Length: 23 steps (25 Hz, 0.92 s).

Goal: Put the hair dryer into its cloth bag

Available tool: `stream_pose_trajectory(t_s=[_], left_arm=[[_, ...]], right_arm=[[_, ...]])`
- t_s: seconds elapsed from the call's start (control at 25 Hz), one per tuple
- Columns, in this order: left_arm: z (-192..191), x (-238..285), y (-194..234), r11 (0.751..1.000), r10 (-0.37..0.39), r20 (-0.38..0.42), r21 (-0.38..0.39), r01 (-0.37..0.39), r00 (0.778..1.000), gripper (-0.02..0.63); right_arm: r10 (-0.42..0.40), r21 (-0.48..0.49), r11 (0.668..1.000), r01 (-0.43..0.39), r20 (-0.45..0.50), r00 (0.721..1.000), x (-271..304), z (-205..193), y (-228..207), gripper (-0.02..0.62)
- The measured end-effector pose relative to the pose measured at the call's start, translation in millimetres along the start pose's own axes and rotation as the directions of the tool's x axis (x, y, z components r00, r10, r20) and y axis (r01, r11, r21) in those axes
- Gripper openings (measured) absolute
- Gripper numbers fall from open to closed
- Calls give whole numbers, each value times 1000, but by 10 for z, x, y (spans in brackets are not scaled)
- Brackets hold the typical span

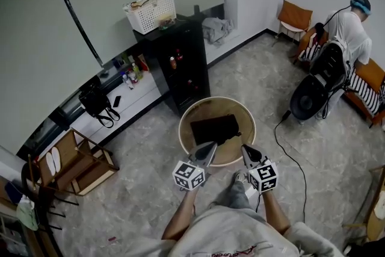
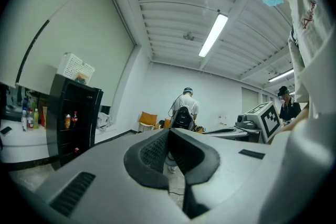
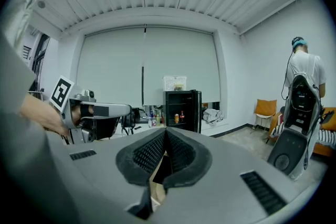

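So, left gripper first: jaws pressed together, pads meeting, nothing between them. Its own view only shows the room past the tips.

Just ahead of and below both sets of tips, on the round wooden table, lies a flat dark thing. I take it to be the cloth bag, with a bit of cord at its right end.

Right gripper: same deal, jaws closed on nothing.

Progress? Honestly can't call it. I can't pick out a hair dryer on its own anywhere. So either it's tucked inside the bag and the 2 grippers are done with it, or it's somewhere out of shot and the bagging is to come. The bag's too small and dark here to tell if it's bulging.
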State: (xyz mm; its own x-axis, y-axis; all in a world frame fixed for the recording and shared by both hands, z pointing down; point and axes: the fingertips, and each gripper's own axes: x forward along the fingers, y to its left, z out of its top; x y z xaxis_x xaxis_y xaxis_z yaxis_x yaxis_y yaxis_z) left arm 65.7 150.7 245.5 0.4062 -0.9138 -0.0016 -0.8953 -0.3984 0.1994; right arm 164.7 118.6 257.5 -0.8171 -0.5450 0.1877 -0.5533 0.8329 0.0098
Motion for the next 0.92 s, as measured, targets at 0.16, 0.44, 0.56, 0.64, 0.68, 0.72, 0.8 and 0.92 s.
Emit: stream_pose_trajectory(t_s=[0.16,0.44,0.56,0.64,0.68,0.72,0.8,0.92], left_arm=[[-30,-26,-100,1000,-16,-3,4,16,1000,30],[9,-56,-173,1000,-16,-5,16,16,1000,31],[2,-58,-181,1000,-18,-5,20,18,1000,31],[-18,-61,-195,1000,-21,-6,22,21,1000,31],[-30,-65,-208,1000,-22,-8,22,22,1000,31],[-42,-70,-220,1000,-22,-10,22,23,1000,30],[-54,-81,-232,999,-23,-13,22,24,1000,31],[-34,-89,-223,999,-26,-13,22,27,1000,31]], right_arm=[[-1,-2,1000,1,-9,1000,-77,-19,37,26],[-9,-10,1000,9,-8,1000,-155,18,19,26],[-7,-14,1000,7,-1,1000,-139,21,27,27],[0,-15,1000,0,-1,1000,-134,11,59,26],[2,-14,1000,-2,-1,1000,-137,1,72,27],[3,-13,1000,-3,-1,1000,-143,-9,83,27],[4,-13,1000,-4,-2,1000,-146,-15,103,26],[4,-17,1000,-4,-1,1000,-125,13,120,26]])
